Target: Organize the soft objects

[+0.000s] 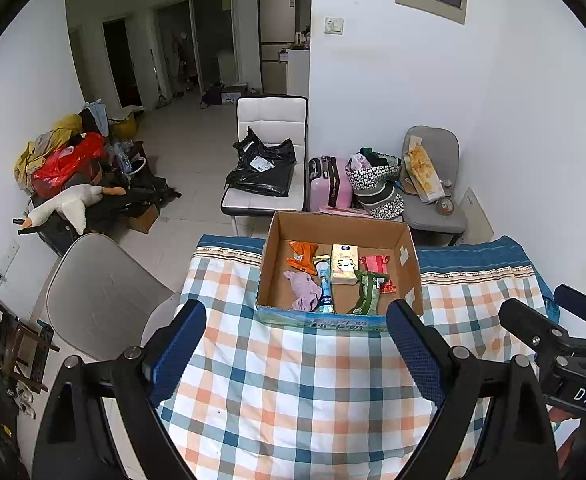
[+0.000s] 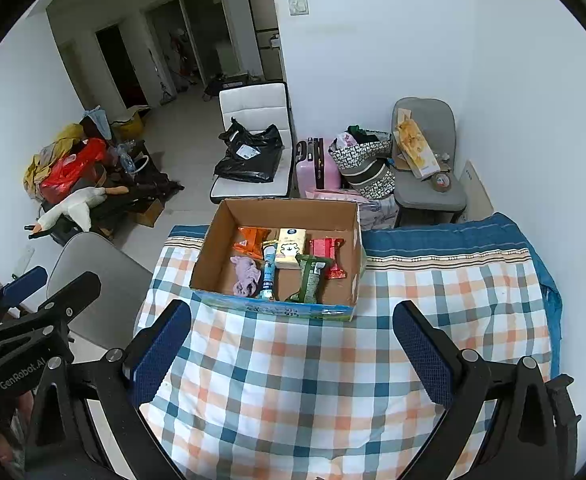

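An open cardboard box (image 1: 407, 264) (image 2: 213, 248) stands on a checked cloth (image 1: 293, 392) (image 2: 293, 380). In it lie an orange packet (image 1: 301, 255), a tissue pack (image 1: 344, 264), a red packet (image 1: 377, 270), a green packet (image 1: 367, 292), a blue tube (image 1: 325, 288) and a purple cloth (image 1: 304, 290) (image 2: 246, 275). My left gripper (image 1: 297, 344) is open and empty, short of the box. My right gripper (image 2: 293, 344) is open and empty, also short of it. The right gripper shows at the right edge of the left wrist view (image 1: 541, 332).
A grey chair (image 1: 101, 296) stands left of the table. Beyond the box are a white chair with a black bag (image 1: 263, 164), a pink suitcase (image 1: 329, 184), patterned bags (image 1: 377, 188) and a grey chair (image 1: 433, 184). A pile with a plush goose (image 1: 69, 204) lies on the floor at left.
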`<state>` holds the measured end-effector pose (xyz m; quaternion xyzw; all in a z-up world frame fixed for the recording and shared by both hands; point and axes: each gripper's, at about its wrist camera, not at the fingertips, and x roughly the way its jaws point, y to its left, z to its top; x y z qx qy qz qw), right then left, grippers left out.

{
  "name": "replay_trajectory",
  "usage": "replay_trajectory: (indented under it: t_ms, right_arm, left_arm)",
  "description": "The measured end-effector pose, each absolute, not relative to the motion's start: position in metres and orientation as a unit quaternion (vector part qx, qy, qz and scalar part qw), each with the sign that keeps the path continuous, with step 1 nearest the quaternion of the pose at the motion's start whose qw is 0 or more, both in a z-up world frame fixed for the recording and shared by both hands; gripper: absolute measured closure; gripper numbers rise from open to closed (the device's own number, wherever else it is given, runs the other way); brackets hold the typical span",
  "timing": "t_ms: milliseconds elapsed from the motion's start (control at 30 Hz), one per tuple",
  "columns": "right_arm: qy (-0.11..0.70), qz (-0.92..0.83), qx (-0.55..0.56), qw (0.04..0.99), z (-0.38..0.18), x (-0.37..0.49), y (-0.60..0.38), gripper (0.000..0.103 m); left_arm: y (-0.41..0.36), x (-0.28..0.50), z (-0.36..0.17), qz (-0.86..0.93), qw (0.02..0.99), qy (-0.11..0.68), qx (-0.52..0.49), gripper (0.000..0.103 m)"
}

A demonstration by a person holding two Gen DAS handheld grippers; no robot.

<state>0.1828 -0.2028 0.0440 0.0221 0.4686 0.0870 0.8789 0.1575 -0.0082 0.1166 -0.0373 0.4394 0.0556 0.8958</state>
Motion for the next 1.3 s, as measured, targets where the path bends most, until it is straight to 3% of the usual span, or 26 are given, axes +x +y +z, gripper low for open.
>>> replay_trajectory:
  t_ms: [500, 567, 1300]
  right_arm:
    - [0.465, 0.080, 0.019, 0.882, 0.053, 0.178, -0.208, 0.000]
    - [0.464, 0.077, 0.017, 0.882, 0.053, 0.177, -0.209, 0.000]
    - [0.457, 0.073, 0.012, 0.887, 0.065, 0.173, -0.217, 0.000]
  left_arm:
    - [-0.009, 0.142, 0.132, 0.051, 0.906, 0.420, -0.028, 0.010]
    - [-0.009, 0.142, 0.132, 0.053, 0.905, 0.421, -0.028, 0.000]
    - [-0.004, 0.137, 0.141, 0.060, 0.910, 0.409, -0.037, 0.000]
